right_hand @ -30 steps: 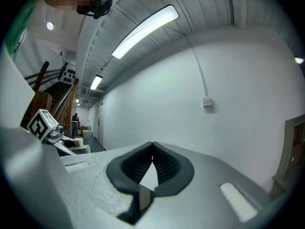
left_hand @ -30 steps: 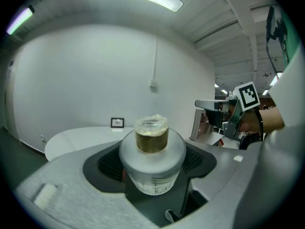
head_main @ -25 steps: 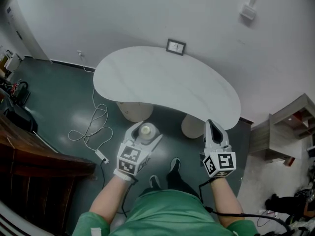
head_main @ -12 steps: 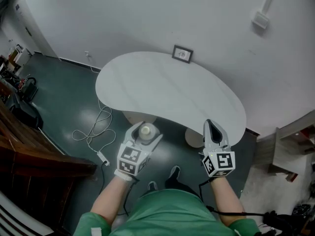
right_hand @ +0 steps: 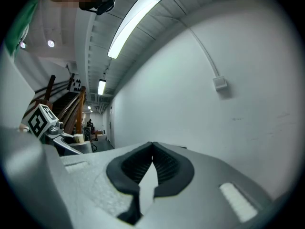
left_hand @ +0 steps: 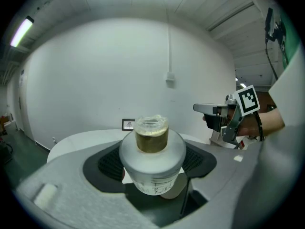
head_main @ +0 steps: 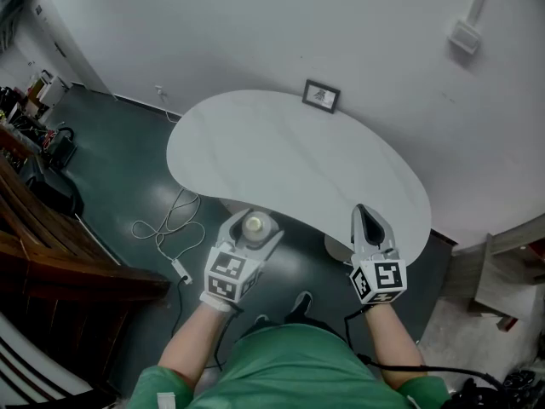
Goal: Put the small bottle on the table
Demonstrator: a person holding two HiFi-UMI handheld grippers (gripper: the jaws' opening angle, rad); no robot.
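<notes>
A small white bottle [left_hand: 152, 161] with a brownish neck and clear cap stands upright between the jaws of my left gripper [left_hand: 153, 168], which is shut on it. From the head view the bottle [head_main: 254, 225] and left gripper [head_main: 253, 228] hover just short of the near edge of the white kidney-shaped table [head_main: 289, 156]. My right gripper [head_main: 369, 222] is shut with nothing in it, its tips over the table's near right edge. In the right gripper view its black pads [right_hand: 164, 165] meet at the tip, and the left gripper [right_hand: 45, 125] shows at far left.
A small framed picture [head_main: 321, 96] stands at the table's far edge against the white wall. Two round pedestals carry the table. A white cable [head_main: 166, 225] lies on the dark floor to the left, beside dark wooden furniture [head_main: 60, 267]. A wall box [head_main: 466, 35] sits top right.
The view has shifted so the table sits closer to both grippers. The left gripper still holds the bottle. The right stays shut.
</notes>
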